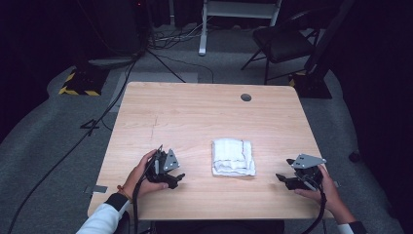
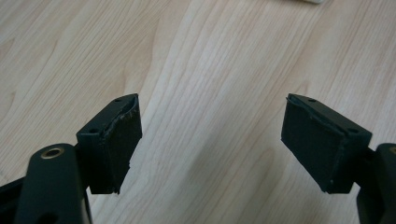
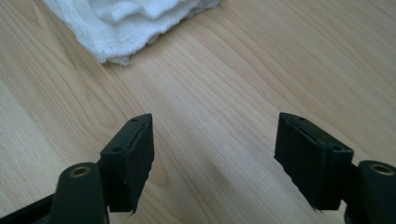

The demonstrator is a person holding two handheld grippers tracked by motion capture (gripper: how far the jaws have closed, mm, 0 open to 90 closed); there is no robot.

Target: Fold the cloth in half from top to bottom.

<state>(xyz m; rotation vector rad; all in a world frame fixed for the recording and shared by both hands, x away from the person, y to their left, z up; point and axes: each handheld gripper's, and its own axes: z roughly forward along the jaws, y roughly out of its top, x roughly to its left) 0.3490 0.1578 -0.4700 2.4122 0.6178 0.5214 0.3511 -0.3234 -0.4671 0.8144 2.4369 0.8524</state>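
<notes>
Folded white towel (image 1: 234, 157) lies flat on wooden counter (image 1: 195, 117), between the two grippers and apart from both. Left gripper (image 1: 178, 178) sits low over counter to the towel's left, jaws spread wide, nothing between them, bare wood under the pads (image 2: 119, 140). Right gripper (image 1: 282, 179) sits to the towel's right, jaws also wide apart and empty; in the right gripper view the towel's corner (image 3: 126, 23) lies ahead and left of the jaws, not touching.
</notes>
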